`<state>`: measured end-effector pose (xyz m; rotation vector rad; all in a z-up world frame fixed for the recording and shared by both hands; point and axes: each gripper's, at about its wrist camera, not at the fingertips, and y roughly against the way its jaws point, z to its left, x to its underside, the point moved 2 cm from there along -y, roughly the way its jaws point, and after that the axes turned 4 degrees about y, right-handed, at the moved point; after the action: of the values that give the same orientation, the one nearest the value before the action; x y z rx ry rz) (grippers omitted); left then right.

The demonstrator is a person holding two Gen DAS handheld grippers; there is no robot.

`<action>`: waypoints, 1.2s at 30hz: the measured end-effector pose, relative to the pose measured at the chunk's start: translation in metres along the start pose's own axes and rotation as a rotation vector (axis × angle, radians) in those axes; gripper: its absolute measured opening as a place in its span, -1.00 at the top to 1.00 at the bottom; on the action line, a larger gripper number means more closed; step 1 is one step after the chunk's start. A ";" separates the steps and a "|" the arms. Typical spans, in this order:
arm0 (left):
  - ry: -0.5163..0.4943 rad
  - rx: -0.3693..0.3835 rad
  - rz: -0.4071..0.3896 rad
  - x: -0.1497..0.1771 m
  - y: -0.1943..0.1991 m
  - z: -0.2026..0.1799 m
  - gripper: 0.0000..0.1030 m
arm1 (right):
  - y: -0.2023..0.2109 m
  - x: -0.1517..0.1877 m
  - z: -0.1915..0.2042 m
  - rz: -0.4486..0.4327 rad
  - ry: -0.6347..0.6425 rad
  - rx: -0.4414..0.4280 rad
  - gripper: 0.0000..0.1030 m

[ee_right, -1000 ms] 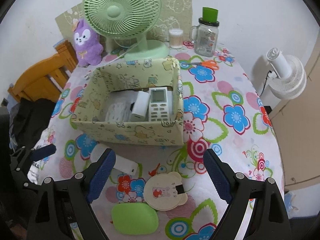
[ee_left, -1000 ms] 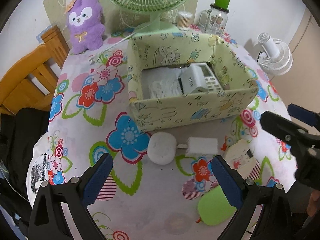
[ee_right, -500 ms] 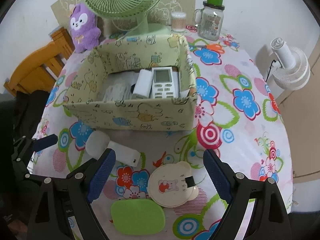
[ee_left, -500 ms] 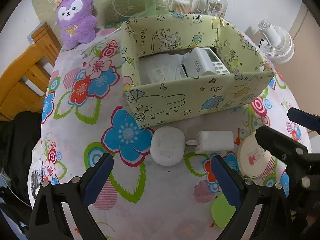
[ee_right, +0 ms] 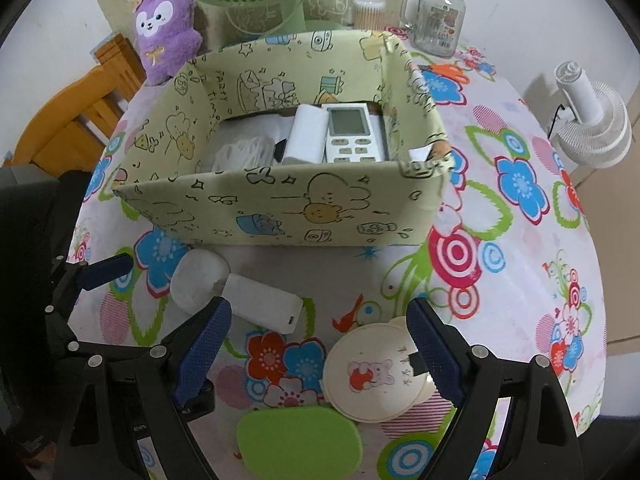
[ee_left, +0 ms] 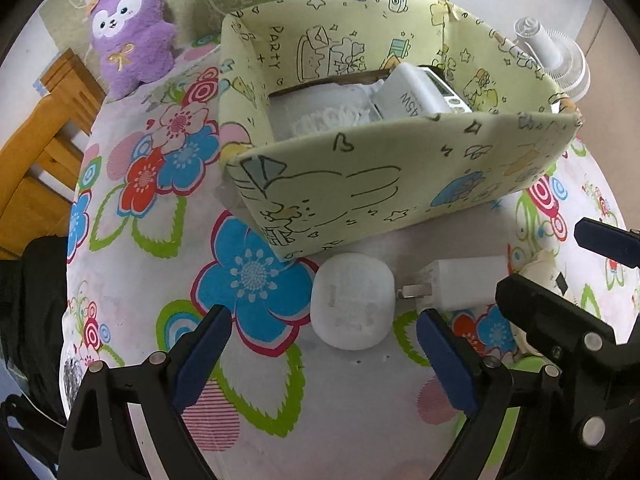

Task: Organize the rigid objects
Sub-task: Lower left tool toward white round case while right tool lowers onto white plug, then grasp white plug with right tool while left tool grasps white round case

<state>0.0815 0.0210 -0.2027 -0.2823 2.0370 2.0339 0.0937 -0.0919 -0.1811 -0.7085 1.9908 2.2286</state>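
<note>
Left wrist view: left tongs spread wide, empty, hovering low over the flowered desk, with the white rounded case lying just ahead between the 2 blue pads. White charger lying flat just right of the case, prongs toward it, seemingly touching. Patterned storage box standing close behind both, already holding a remote control, a white block and coiled cable.

Right wrist view: right tongs likewise spread and empty, poised above the round bear-print disc; green oval item lying just in front of it, near the lower edge. Contact between disc and green item not determinable.

Judged step: approach to pick-up, 4 loose items not yet boxed. Next move for the left side calls for lowering to straddle the case, closing squarely on its smooth curved flanks, then lifting clear of the box's near wall. Risk noted: nudging the adjacent charger on closure.
</note>
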 end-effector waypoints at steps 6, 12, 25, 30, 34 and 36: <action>-0.010 0.005 0.019 -0.001 -0.010 0.002 -0.81 | -0.012 -0.001 0.006 0.025 -0.022 -0.004 -0.77; -0.029 0.002 0.029 -0.004 -0.020 0.007 -0.78 | -0.022 -0.002 0.014 0.043 -0.039 -0.014 -0.77; -0.045 0.020 0.036 -0.005 -0.026 0.009 -0.77 | -0.049 -0.007 0.028 0.070 -0.075 -0.021 -0.54; -0.042 0.024 0.038 -0.004 -0.027 0.009 -0.77 | -0.057 -0.006 0.030 0.090 -0.078 -0.028 -0.13; -0.040 0.026 0.037 -0.005 -0.027 0.010 -0.76 | -0.057 -0.006 0.028 0.078 -0.073 -0.005 -0.09; -0.041 0.028 0.037 -0.007 -0.027 0.007 -0.76 | -0.056 -0.003 0.025 0.073 -0.081 0.014 -0.09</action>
<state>0.0970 0.0273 -0.2258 -0.1975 2.0588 2.0143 0.1090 -0.0584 -0.2298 -0.5433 2.0226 2.2424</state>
